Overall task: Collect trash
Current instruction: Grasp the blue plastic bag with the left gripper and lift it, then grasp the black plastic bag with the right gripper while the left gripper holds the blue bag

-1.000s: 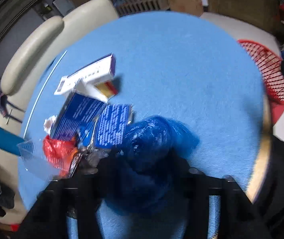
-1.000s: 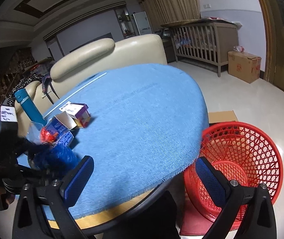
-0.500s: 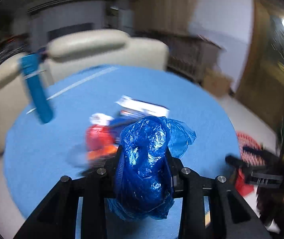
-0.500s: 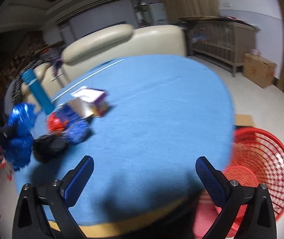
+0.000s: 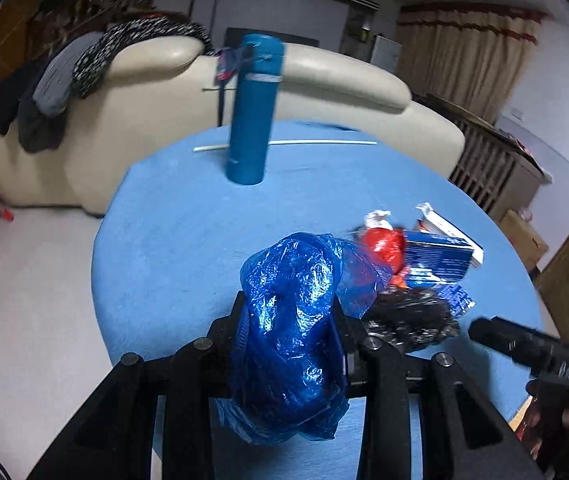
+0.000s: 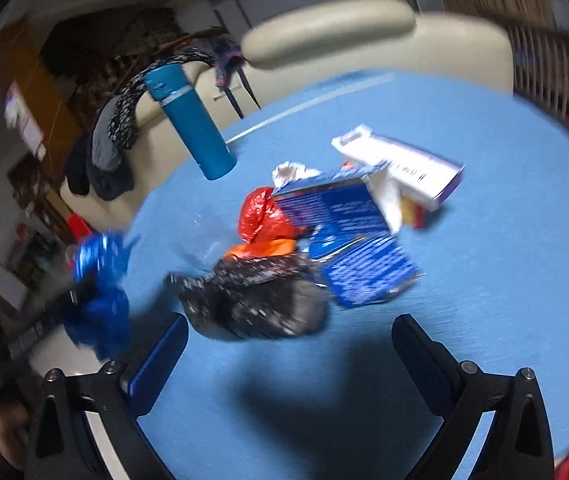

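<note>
The left gripper (image 5: 290,320) is clamped on a crumpled blue plastic bag (image 5: 290,344), held above the blue round table (image 5: 172,240). Right of it, the trash pile (image 6: 316,232) lies on the table, its black bag (image 6: 252,304) nearest the right gripper (image 6: 284,354), whose jaws stand wide apart and empty.

L gripper (image 5: 290,316) fingertips buried in blue bag (image 5: 292,344); box (image 6: 400,164) print blurred

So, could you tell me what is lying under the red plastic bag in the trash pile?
An orange wrapper pokes out beneath the red plastic bag, above a black bag. Anything deeper is covered.
</note>
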The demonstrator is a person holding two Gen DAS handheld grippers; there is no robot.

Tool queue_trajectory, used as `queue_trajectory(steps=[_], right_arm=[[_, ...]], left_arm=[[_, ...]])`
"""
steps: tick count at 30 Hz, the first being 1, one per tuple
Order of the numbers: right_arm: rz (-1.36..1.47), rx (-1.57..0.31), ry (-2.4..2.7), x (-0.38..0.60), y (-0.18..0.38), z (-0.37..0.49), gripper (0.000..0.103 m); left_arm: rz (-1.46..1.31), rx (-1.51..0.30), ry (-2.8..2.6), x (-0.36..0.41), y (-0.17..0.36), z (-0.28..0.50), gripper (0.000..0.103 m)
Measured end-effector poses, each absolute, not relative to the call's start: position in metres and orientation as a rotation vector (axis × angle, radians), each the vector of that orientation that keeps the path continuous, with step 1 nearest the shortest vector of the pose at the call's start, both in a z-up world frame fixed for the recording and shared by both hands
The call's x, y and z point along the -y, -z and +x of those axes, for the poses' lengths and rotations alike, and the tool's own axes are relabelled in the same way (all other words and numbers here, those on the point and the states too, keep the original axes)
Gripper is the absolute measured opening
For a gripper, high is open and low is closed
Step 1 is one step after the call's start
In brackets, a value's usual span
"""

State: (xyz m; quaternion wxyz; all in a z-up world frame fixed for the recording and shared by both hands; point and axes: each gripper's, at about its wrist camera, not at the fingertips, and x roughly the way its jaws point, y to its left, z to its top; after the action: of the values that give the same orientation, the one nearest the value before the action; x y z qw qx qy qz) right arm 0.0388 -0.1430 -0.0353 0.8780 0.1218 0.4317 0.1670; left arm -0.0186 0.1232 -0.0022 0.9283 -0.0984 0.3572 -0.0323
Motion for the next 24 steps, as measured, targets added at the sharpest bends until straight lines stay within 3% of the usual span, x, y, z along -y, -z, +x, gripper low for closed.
queue_trajectory(steps=[4,12,13,14,15,21,23,24], right_arm=[[0.414,-0.976,-0.337,0.136,0.052,0.06,0.103],[0.438,-1.057,-0.255,0.106,0.074,0.088,0.102],[0.423,-1.059,-0.258,0.101,0.073,0.088,0.095],[0.407,-1.065,-0.258,0.096,0.075,0.091,0.07],[0.4,-1.073,-0.267,0.091,0.077,0.094,0.061],[0.409,-1.029,-0.32,0.087,0.07,0.093,0.05],[0.417,-0.998,-0.323,0.096,0.06,0.087,0.038],[0.413,-0.984,-0.322,0.1,0.056,0.084,0.038]], left_arm=[[-0.232,-0.741,0.057,-0.129,0.013,-0.015,0.037],[-0.218,-0.756,0.054,-0.124,0.018,-0.008,0.038],[-0.219,-0.758,0.052,-0.124,0.018,-0.009,0.038],[-0.219,-0.76,0.05,-0.124,0.018,-0.008,0.038],[-0.217,-0.762,0.046,-0.123,0.018,-0.008,0.038],[-0.187,-0.762,0.035,-0.118,0.015,-0.011,0.038],[-0.175,-0.759,0.038,-0.112,0.012,-0.012,0.038],[-0.165,-0.755,0.044,-0.107,0.009,-0.014,0.038]])
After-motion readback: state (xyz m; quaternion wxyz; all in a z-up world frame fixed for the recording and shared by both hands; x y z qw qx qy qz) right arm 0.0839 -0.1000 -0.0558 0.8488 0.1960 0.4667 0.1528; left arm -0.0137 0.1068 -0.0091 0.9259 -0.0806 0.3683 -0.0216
